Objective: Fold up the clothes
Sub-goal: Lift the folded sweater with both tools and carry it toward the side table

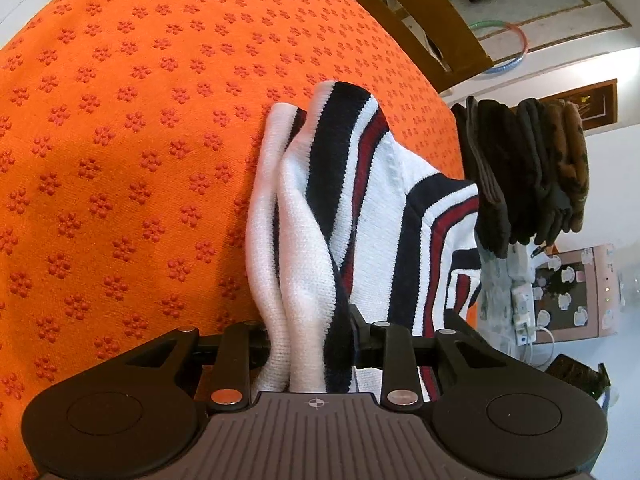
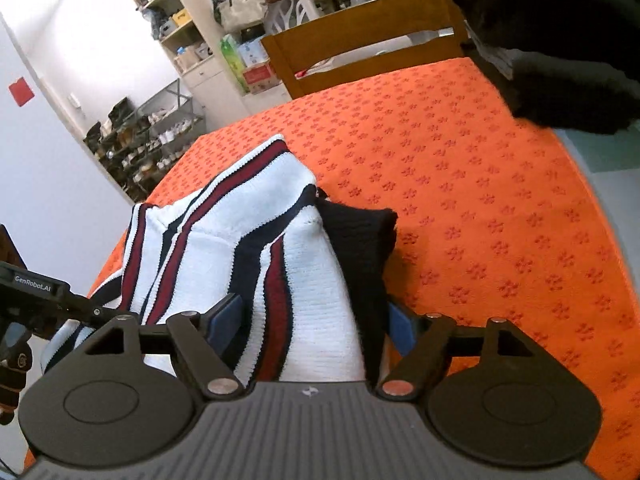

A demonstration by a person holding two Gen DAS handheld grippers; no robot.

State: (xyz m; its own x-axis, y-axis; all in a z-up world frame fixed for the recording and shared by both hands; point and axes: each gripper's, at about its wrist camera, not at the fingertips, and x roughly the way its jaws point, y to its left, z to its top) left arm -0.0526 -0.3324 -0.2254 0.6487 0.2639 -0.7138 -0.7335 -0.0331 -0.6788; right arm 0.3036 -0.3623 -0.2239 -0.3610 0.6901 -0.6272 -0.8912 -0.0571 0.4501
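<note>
Both tools pinch the striped sweater: left tool and right tool hold it above the orange bench.

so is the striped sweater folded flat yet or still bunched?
Still bunched. The striped sweater hangs in loose vertical folds, pinched by both the left tool and right tool, lifted above the orange tablecloth.

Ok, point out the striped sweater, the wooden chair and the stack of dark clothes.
striped sweater (image 2: 304,240): right wrist view, white knit panel.
wooden chair (image 2: 360,46): right wrist view, top back rail.
stack of dark clothes (image 1: 520,172): left wrist view, folded edges.
</note>
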